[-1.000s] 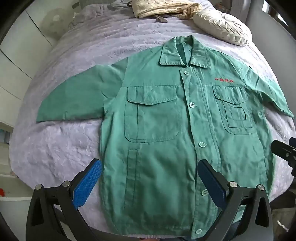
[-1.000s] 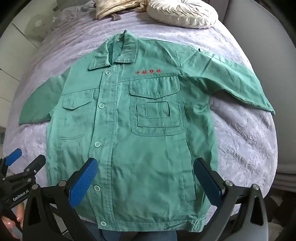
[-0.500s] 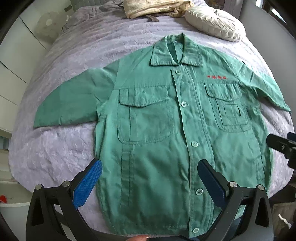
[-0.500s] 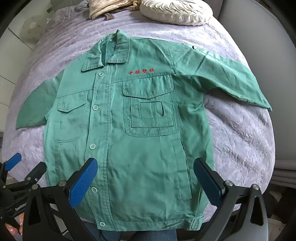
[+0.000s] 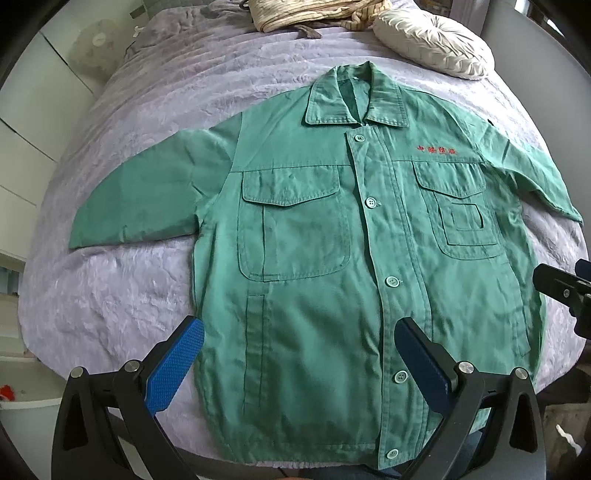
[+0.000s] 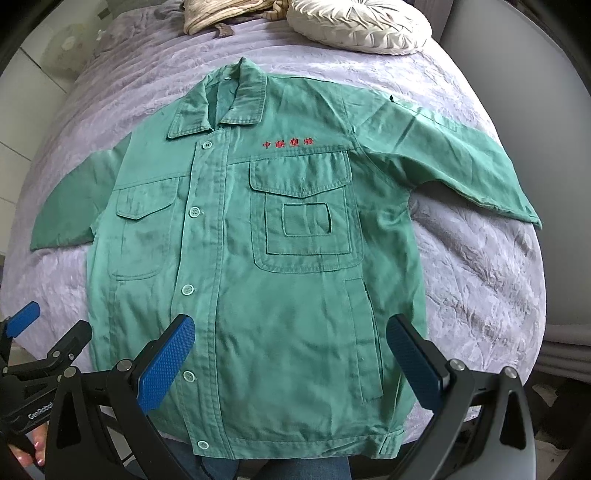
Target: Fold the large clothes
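While both tools hang above the hem, nothing is gripped. Left tool: blades wide apart, nothing between them. Right tool: same, wide and empty. Green jacket lies front-up, buttoned, spread flat on the lilac bed cover, collar at the far end from the tools, hem nearest them. Left sleeve stretches out beyond the left tool's outer side; right sleeve angles out beyond the right tool's outer side. White cushion sits far ahead, past the collar. Judged: layout done, folding not begun. Next move likely needs each tool lowered to pinch a sleeve or side edge and carry it inward across the chest.
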Available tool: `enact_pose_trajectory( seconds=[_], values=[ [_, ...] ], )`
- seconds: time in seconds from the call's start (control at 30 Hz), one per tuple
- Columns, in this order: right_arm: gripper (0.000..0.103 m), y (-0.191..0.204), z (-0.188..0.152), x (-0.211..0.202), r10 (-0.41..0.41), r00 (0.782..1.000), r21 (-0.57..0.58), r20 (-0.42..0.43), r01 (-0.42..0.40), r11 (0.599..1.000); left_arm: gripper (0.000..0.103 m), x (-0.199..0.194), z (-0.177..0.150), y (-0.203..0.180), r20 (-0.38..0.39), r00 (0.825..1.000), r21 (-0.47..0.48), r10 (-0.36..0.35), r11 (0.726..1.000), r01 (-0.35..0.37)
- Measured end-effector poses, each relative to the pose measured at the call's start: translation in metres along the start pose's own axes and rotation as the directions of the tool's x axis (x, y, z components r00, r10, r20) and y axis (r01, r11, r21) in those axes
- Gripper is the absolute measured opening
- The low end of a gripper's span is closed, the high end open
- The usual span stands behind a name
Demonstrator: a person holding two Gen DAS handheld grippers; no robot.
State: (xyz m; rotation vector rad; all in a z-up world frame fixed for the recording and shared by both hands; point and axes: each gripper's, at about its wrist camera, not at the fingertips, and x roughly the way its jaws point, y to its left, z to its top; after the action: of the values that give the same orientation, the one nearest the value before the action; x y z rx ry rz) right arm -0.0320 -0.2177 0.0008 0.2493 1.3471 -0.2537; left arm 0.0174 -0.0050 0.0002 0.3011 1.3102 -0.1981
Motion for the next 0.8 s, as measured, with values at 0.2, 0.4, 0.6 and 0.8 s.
enact_pose_trajectory(
  seconds=[0.2,0.4,0.6,0.8],
  values=[
    [0.103,0.000,0.000,-0.001,-0.001,1.000,0.000,0.002,0.001,1.000,0.103,0.000,-0.001,0.002,-0.005,1.000,-0.008,0.003,1.000,-0.003],
    [0.103,-0.001,0.000,-0.002,-0.003,1.000,0.001,0.003,0.003,1.000,0.103,0.001,-0.003,0.003,-0.010,1.000,-0.014,0.007,1.000,-0.008],
    [0.103,-0.001,-0.003,-0.007,-0.002,1.000,0.005,0.013,0.002,1.000,0.103,0.000,-0.006,0.007,-0.010,1.000,-0.026,0.007,1.000,-0.007],
    [0.103,0.000,-0.005,-0.006,-0.004,1.000,0.000,0.009,0.004,1.000,0.103,0.002,-0.007,0.012,-0.019,1.000,-0.045,0.006,0.999,-0.007]
  ],
)
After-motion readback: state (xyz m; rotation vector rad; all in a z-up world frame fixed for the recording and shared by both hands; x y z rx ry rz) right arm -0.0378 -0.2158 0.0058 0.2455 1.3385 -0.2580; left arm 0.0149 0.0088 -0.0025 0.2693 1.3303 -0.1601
